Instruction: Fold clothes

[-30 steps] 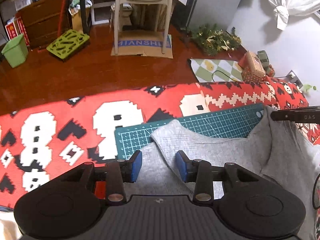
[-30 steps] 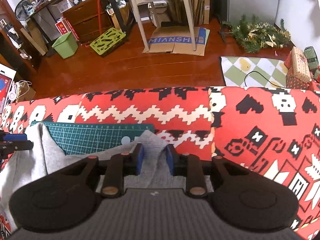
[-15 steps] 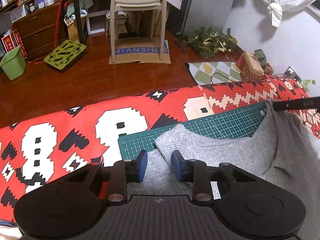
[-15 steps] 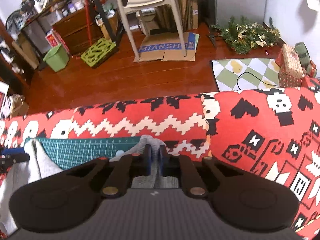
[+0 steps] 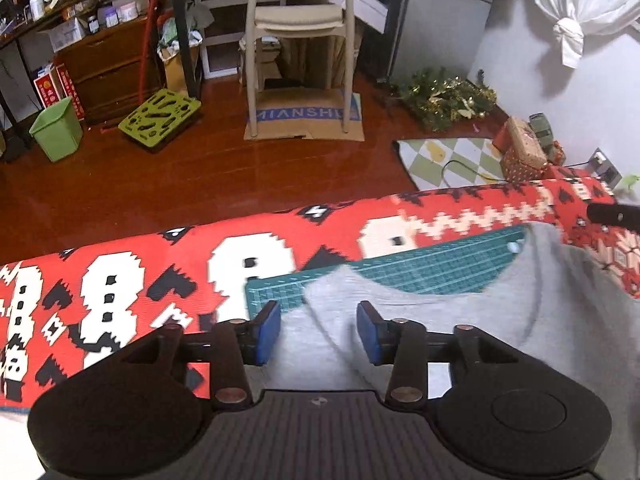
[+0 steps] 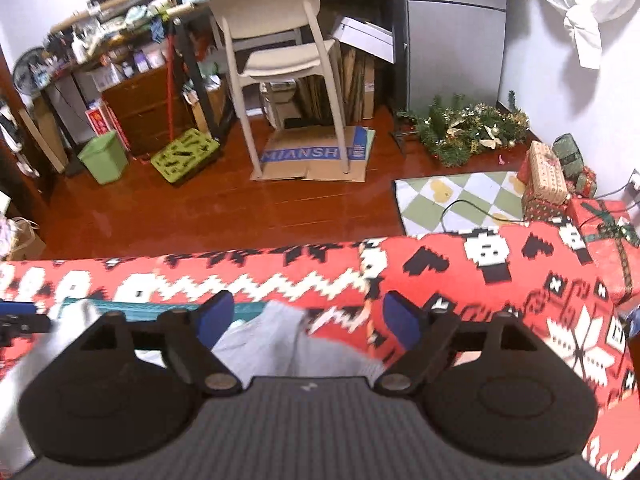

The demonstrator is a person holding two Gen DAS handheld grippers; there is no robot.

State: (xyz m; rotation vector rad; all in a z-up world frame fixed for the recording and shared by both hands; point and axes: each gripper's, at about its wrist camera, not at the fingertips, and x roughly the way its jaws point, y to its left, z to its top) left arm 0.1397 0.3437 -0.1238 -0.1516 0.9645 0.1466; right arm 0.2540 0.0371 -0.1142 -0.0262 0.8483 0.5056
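Across the red patterned blanket (image 5: 120, 280), a grey T-shirt (image 5: 460, 328) lies partly over the green cutting mat (image 5: 440, 268), and we hold our left gripper (image 5: 319, 332) and right gripper (image 6: 306, 322) spread wide above its corners, gripping nothing.

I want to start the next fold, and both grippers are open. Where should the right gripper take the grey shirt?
Probably the raised corner of the grey shirt, lying between the open right gripper's fingers. Come from the near side, straight ahead and down; that corner sticks out past the green cutting mat, free to pinch.
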